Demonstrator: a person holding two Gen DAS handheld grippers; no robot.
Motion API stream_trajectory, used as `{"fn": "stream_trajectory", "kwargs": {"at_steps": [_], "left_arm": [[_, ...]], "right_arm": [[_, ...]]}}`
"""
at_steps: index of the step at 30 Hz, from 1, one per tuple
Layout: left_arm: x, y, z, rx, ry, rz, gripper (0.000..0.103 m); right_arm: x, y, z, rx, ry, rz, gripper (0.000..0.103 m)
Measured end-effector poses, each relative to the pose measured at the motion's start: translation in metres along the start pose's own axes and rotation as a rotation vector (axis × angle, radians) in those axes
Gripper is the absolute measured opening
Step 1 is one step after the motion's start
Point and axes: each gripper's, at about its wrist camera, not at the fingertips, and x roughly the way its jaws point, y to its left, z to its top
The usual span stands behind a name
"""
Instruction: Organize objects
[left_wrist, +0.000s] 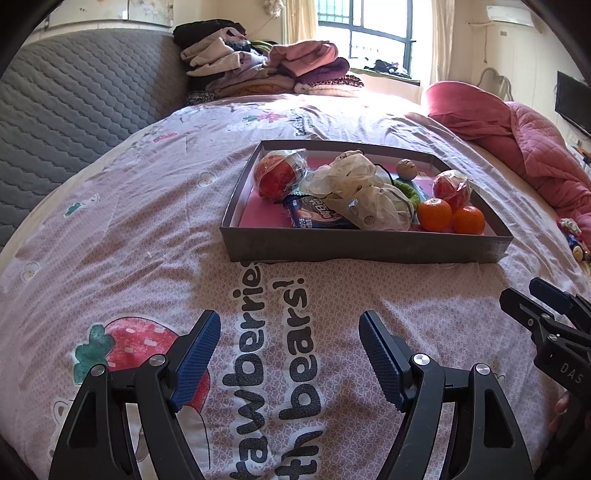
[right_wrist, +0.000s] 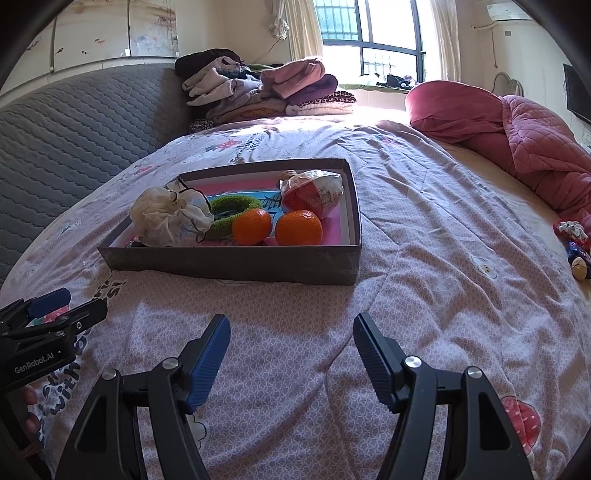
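Tongs on both sides hung spread wide and empty above the bed (left_wrist: 110, 221): our left tongs (left_wrist: 290, 354) faced the shallow grey box (left_wrist: 362, 245) straight ahead and a little to their right, our right tongs (right_wrist: 291, 354) had it ahead and to their left. The box already held the two oranges (right_wrist: 275, 226), wrapped apples (left_wrist: 275, 175) and a crumpled bag (left_wrist: 362, 192), its long side lying across our line of reach. We judged the stray small items (right_wrist: 574, 243) far off to the right, nearer the right tongs, to be what remained.
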Motion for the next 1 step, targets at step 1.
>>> {"fn": "stream_trajectory", "kwargs": {"at_steps": [1], "left_arm": [[0.0,-0.0001,-0.0003,0.001,0.001,0.002,0.078]], "right_arm": [[0.0002,0.0,-0.0002,0.0,0.002,0.001,0.069]]}}
